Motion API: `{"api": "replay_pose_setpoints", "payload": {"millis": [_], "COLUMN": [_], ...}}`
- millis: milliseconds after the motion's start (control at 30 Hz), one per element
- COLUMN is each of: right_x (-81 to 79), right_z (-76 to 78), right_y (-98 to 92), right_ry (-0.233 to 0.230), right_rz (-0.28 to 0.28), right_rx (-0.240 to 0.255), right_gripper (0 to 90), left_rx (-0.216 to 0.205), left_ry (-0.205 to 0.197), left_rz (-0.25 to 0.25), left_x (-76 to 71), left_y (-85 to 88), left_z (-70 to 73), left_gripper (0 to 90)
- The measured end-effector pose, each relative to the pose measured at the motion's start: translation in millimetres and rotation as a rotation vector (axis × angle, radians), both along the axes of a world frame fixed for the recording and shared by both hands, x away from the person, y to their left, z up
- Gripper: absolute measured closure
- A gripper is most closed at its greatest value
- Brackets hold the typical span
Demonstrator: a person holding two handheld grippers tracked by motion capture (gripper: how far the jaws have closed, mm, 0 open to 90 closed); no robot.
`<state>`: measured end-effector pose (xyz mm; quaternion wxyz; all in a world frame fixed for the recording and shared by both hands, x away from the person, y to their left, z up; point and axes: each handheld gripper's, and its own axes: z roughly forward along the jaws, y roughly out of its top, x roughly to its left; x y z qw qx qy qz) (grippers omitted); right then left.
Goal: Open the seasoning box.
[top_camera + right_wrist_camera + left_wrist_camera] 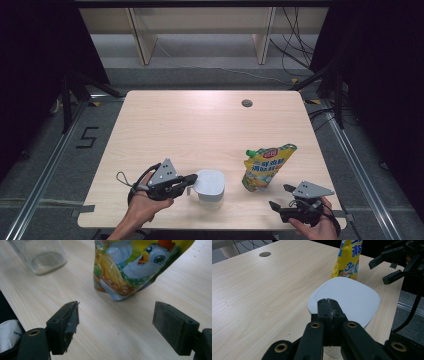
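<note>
We had the left gripper (190,182) pressed fully together with nothing between the pads, tips right at the near edge of the white lid (347,298) on the clear jar (210,192), which sat near the front of the counter (190,130). The right gripper (281,196) sat spread wide and empty, just short of the yellow pouch (266,167); the pouch stood upright just beside the jar, on its right in the high view.
</note>
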<state>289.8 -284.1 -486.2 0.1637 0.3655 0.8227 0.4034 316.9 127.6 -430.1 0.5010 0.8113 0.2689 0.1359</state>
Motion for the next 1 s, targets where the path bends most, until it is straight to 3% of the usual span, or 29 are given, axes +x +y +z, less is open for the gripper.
{"api": "replay_pose_setpoints", "payload": {"millis": [33,133,167,200,267,333,467,500,533,600,700,733,867,967,1000], "right_x": [-1.6,-0.8,-3.8,-2.1,-2.9,-4.3,-7.4,-7.0,-8.4,-6.9,-7.3,-6.7,-6.6,-6.5,-3.4], "right_z": [1.3,3.1,4.6,5.0,5.9,9.2,14.2,15.6,15.6,17.3,19.4,21.5,23.0,22.6,23.0], "right_y": [2.7,5.6,8.6,9.3,11.4,18.0,26.5,28.1,31.7,35.4,40.3,46.0,54.5,59.1,59.6], "right_ry": [0.005,-0.018,0.008,-0.029,-0.025,-0.075,-0.067,-0.089,-0.071,-0.103,-0.099,-0.119,-0.121,-0.111,-0.13], "right_rz": [-0.008,0.038,0.036,0.06,0.074,0.109,0.119,0.13,0.133,0.157,0.172,0.182,0.217,0.221,0.249], "right_rx": [0.025,0.04,0.052,0.034,0.046,0.046,0.06,0.06,0.086,0.079,0.091,0.098,0.086,0.117,0.12], "right_gripper": [21.1,26.1,27.7,30.5,35.9,45.7,54.9,56.9,59.8,63.6,68.4,74.3,82.0,86.5,87.4], "left_rx": [0.008,0.006,0.003,-0.006,-0.009,-0.014,-0.012,-0.018,-0.027,-0.023,-0.023,-0.024,-0.028,-0.031,-0.03], "left_ry": [-0.01,-0.012,-0.013,-0.006,-0.002,-0.003,-0.01,-0.015,-0.004,-0.01,-0.009,-0.009,-0.006,-0.009,-0.011], "left_rz": [-0.007,-0.006,-0.005,0.0,0.004,0.004,-0.01,-0.007,0.004,0.0,0.0,-0.001,0.002,-0.002,-0.002], "left_x": [0.1,-0.6,-0.7,-1.1,-1.4,-1.3,-0.3,0.2,-0.4,-0.3,-0.4,-0.3,-1.0,-0.8,-0.8], "left_y": [0.6,0.6,0.6,0.4,0.2,0.7,2.5,2.7,2.7,3.3,3.4,3.7,4.7,5.1,5.2], "left_z": [0.1,-0.3,-0.6,-1.1,-1.3,-1.8,-2.1,-2.5,-3.0,-3.1,-3.1,-3.1,-3.6,-4.2,-4.3], "left_gripper": [88.9,88.9,88.9,89.0,89.0,89.0,89.0,89.0,89.0,89.0,89.1,89.0,89.1,89.1,89.1]}}
